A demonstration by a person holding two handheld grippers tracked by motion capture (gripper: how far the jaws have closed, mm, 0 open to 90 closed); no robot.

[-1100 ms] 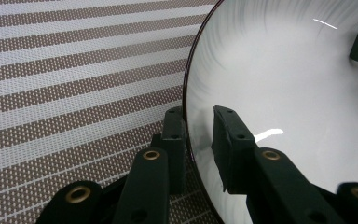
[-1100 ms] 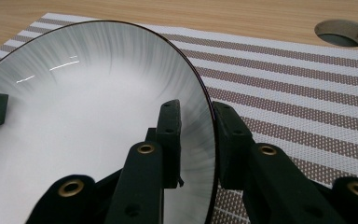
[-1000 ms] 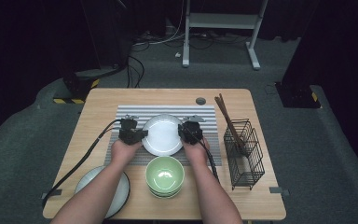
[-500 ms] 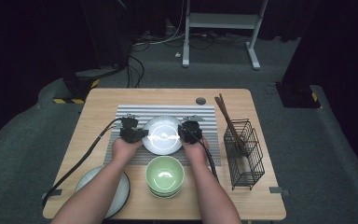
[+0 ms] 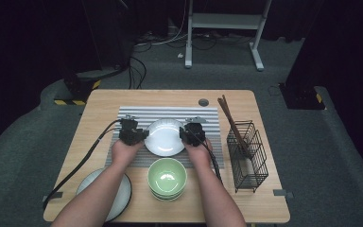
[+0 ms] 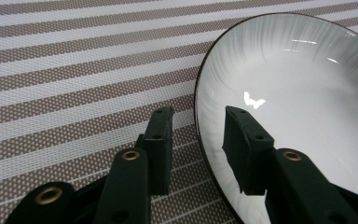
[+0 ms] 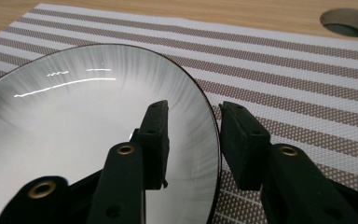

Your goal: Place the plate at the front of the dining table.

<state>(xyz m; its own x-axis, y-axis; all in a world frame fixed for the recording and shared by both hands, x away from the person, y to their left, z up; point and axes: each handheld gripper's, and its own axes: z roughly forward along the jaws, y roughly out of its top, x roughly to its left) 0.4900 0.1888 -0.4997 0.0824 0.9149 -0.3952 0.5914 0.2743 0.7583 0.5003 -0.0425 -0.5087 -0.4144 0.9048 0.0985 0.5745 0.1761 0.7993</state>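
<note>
On the striped placemat (image 5: 170, 113) at mid-table, lying flat: the white plate (image 5: 164, 137), flanked by the left gripper (image 6: 196, 121) at one edge and the right gripper (image 7: 193, 116) at the opposite edge; both sets of jaws just now widening, each straddling the dark rim with one jaw over the white inside and one over the mat, visible gaps on either side, so released rather than clamped; judged as the letting-go stage of a set-down. To finish well: spread both pairs a little wider before any move, so that no pad drags the rim; check that the plate sits fully on the mat and does not rock; draw each hand straight outward, away from the plate's centre, level with the table, never upward while the inner jaw overhangs the lip, lest it hook and tip the dish; move both sides together and evenly, to avoid pushing the plate sideways; mind the trailing cables on the way back; keep the forearms clear of the green bowl (image 5: 167, 176) just in front, near the table's front edge, and of the second plate (image 5: 120, 198) at the front left corner; leave the wire basket (image 5: 246, 156) with its chopsticks (image 5: 229, 118) on the right untouched.
</note>
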